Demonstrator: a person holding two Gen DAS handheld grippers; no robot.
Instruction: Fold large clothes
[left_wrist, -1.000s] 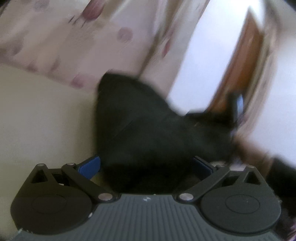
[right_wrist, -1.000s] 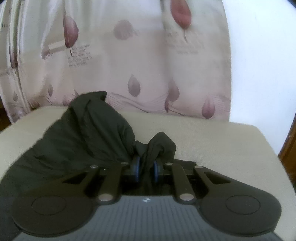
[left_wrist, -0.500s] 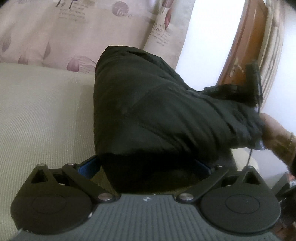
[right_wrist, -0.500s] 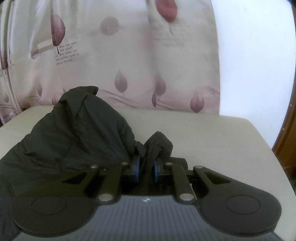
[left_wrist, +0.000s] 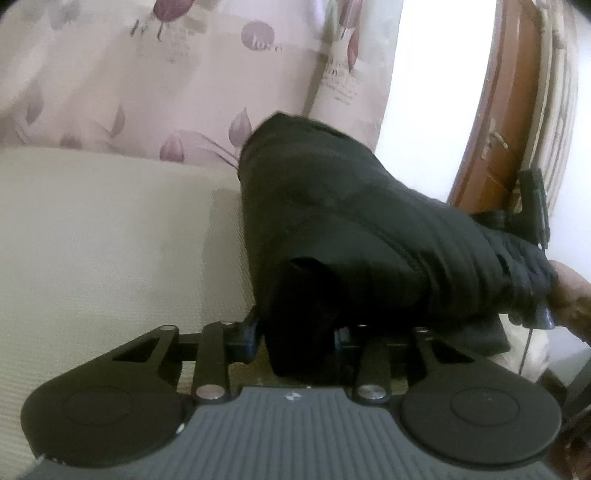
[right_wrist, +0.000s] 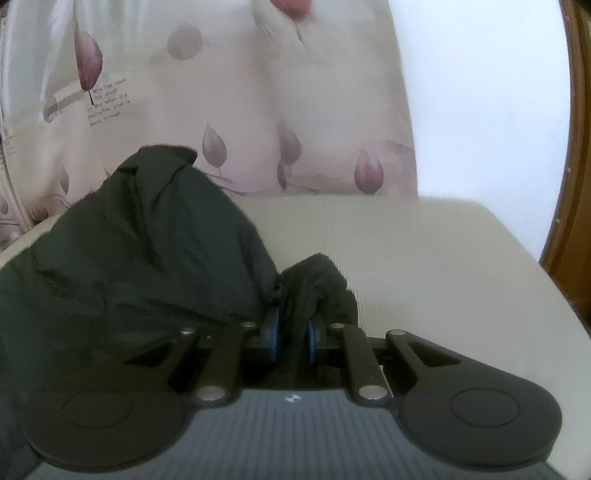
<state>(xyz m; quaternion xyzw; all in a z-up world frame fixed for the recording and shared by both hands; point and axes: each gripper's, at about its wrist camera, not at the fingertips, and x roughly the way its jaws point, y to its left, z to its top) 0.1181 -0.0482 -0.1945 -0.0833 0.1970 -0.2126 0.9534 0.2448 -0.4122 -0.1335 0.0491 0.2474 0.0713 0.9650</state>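
Since half a second back, left gripper has gone from wide apart to drawn in on a thick fold of the black jacket; one finger shows pressed against the cloth, the other is hidden under it. Right gripper unchanged: fingers narrow, blue pads pinching a bunched wad of the same jacket.

Jacket look: black to very dark green, smooth slightly puffy fabric, a seam line running across the top panel in the left view. It is lifted in a ridge between the two grippers, peaking in a crumpled point toward the far edge of the cushion. In the right view the bulk drapes down over the cushion's left side and off the near-left corner of the picture; a small crumpled tuft sticks up just past the right gripper's fingers.

Cushion: beige, fine ribbed weave, right half bare. Curtain with mauve leaf print hangs behind the far edge. Wooden door frame at right. The person's hand shows at the right edge of the left view, touching the jacket's end.
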